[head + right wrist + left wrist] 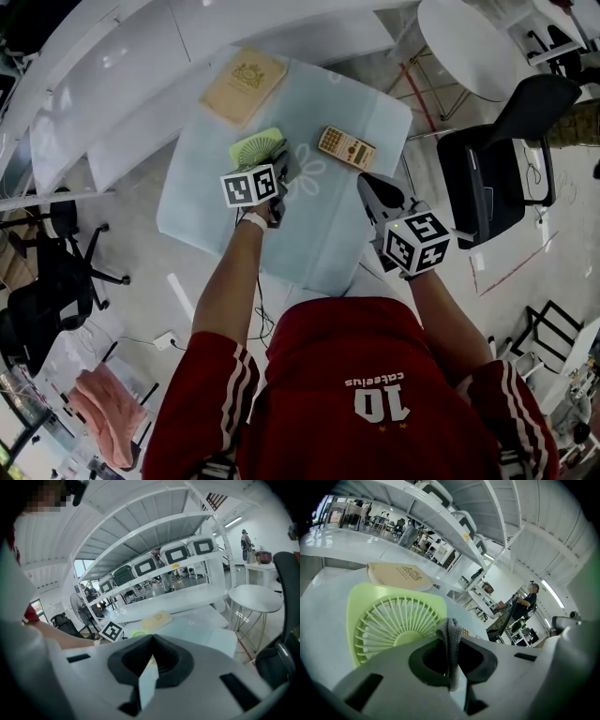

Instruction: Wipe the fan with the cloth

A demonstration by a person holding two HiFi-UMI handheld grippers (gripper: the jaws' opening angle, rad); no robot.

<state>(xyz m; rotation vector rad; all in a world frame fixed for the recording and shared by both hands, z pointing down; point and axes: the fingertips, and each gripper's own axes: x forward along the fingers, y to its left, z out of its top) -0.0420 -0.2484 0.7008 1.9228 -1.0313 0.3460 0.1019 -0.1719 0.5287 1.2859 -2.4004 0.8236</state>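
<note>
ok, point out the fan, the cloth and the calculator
fan (pixel 389 620), left gripper view, on the green grille spokes.
cloth (pixel 451 639), left gripper view, on the grey fold between the jaws.
calculator (pixel 347 147), head view, on the middle of its keypad.

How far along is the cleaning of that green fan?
Done: the left gripper is shut on the grey cloth. In hand: it is held right by the green fan. Left: the wiping itself; I cannot tell how much is done.

White shelving (pixel 103 89), round table (pixel 469 42), black office chair (pixel 506 164).
</note>
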